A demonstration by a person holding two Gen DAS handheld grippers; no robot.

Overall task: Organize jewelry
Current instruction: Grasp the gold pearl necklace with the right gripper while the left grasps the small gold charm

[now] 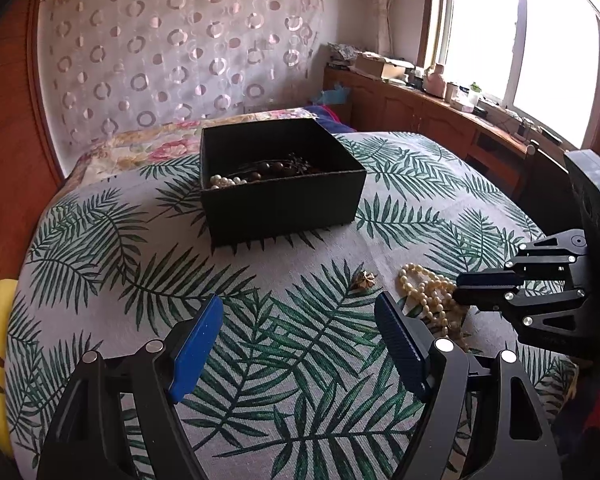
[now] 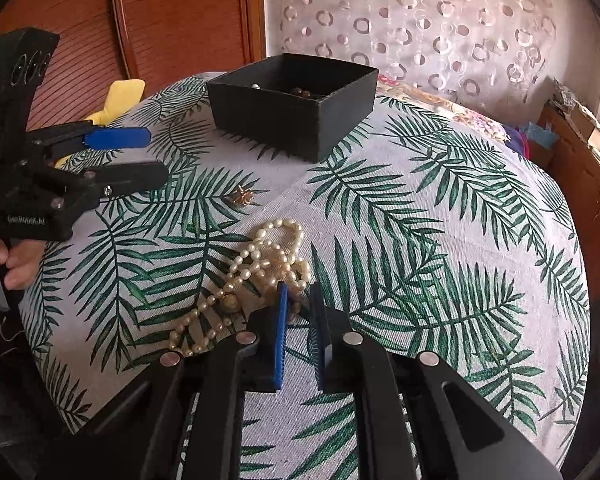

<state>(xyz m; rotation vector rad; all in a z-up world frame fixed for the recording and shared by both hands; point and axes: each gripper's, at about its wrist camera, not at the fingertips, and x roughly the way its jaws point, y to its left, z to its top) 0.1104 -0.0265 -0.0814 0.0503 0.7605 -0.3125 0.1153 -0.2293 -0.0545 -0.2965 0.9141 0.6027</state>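
Pearls (image 2: 260, 268) lie heaped, trailing lengthwise from your box (image 2: 296, 100) toward you; your right gripper (image 2: 298, 292) stands narrowly parted at them, left gripper (image 1: 300, 316) spread wide.

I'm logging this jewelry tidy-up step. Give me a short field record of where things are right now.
surface: leaf-print cloth
box: black box, open, beads and pearls inside
loose items: pearl necklace heaped on cloth; small gold brooch beside it, apart
left gripper: open, holds nothing
right gripper: jaws narrow, at the necklace's edge; grip cannot be told
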